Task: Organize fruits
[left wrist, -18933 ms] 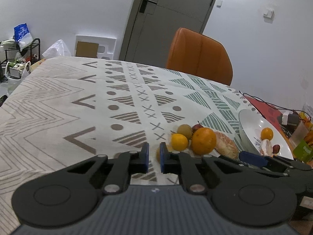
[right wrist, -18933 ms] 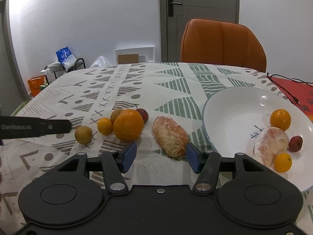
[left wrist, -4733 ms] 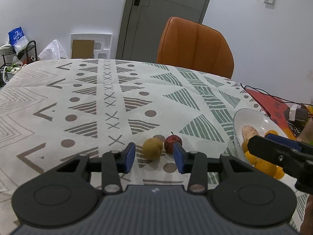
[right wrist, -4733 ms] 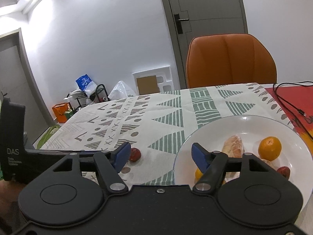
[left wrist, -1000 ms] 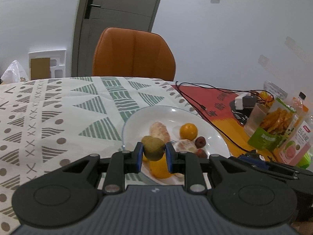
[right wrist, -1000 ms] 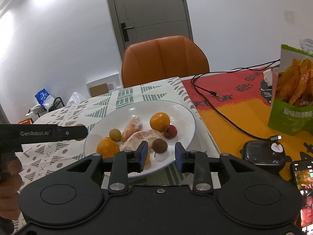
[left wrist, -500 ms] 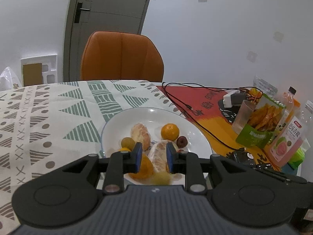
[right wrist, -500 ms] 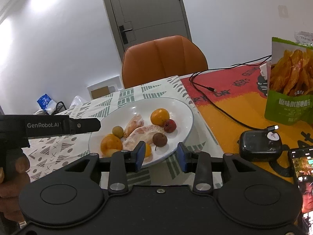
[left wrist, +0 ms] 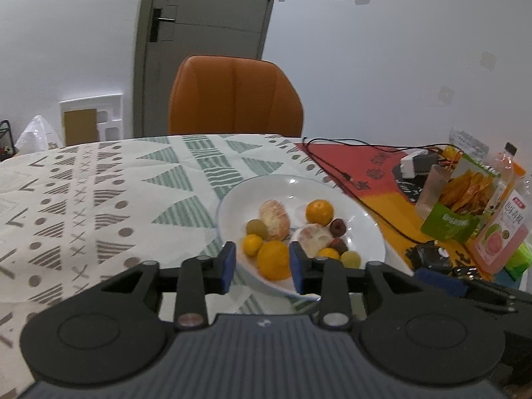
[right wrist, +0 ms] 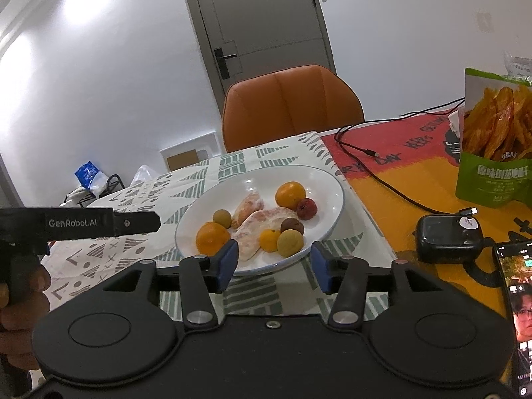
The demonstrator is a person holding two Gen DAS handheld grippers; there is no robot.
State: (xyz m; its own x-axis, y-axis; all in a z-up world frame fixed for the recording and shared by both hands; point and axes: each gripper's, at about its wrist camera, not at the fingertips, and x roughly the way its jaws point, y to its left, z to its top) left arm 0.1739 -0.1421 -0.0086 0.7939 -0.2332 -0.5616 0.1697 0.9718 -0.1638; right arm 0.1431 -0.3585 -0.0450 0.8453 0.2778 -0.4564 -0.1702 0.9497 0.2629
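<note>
A white plate [left wrist: 362, 222] [right wrist: 329, 193] on the patterned tablecloth holds several fruits: oranges [left wrist: 274, 260] [right wrist: 212, 237], peeled citrus pieces [left wrist: 274, 218] [right wrist: 266, 221], small red fruits [right wrist: 306, 208] and yellow-green round fruits [left wrist: 350, 259] [right wrist: 290, 242]. My left gripper [left wrist: 262, 267] hangs open over the plate's near rim with nothing between its fingers. My right gripper [right wrist: 274, 266] is open too, just short of the plate's front edge. The left gripper's finger [right wrist: 133, 222] shows in the right wrist view, left of the plate.
An orange chair [left wrist: 234, 96] stands behind the table. Right of the plate lie a black cable [right wrist: 382, 179], a snack bag [right wrist: 495, 143], a small black case [right wrist: 449, 237], a phone [right wrist: 517, 302] and a juice bottle [left wrist: 502, 229]. A hand [right wrist: 20, 299] holds the left gripper.
My left gripper has opened wider and drawn back a little; the yellow-green fruit it let go now rests on the plate. My right gripper has opened wider.
</note>
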